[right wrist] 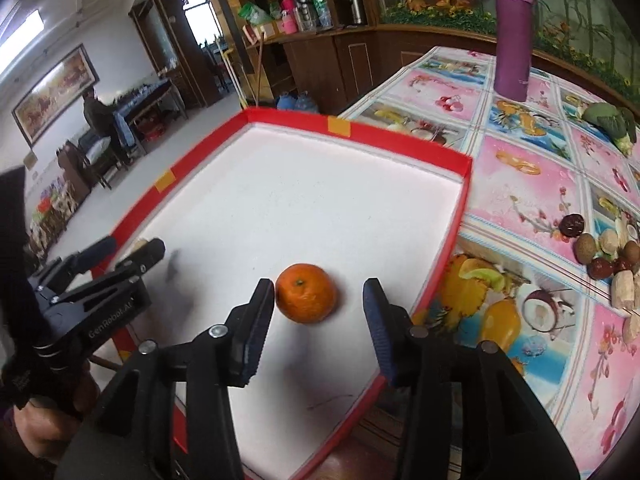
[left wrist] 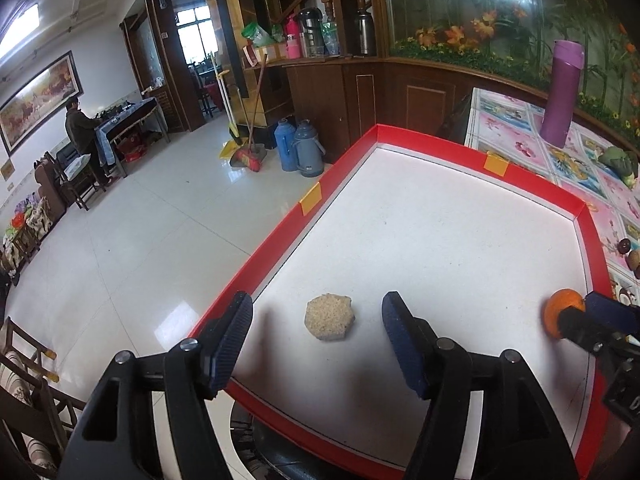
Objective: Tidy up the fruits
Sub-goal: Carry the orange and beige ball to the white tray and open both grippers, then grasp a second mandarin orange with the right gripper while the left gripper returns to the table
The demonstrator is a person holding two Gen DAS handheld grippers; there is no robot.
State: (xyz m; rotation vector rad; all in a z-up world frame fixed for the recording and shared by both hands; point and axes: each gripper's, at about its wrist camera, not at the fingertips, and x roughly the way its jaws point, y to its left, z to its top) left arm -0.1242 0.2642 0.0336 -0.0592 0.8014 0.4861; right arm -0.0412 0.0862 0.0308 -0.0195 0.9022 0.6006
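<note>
A red-rimmed tray (left wrist: 280,256) with a white floor lies on the table. On it sits a beige, rough, hexagon-shaped piece (left wrist: 329,317), just beyond and between the fingertips of my left gripper (left wrist: 317,301), which is open and not touching it. An orange (right wrist: 306,293) rests on the tray (right wrist: 400,140) floor near its right rim. My right gripper (right wrist: 318,286) is open, its fingers either side of the orange, the left pad close against it. In the left wrist view the orange (left wrist: 556,312) shows at the right edge behind one right-gripper finger. The left gripper (right wrist: 132,247) appears at left.
A purple bottle (right wrist: 514,28) stands on the flowered tablecloth (right wrist: 528,184) beyond the tray. A green vegetable (right wrist: 608,120) and a pile of small fruits and nuts (right wrist: 600,248) lie to the right. Left of the tray the table ends above tiled floor (left wrist: 140,240).
</note>
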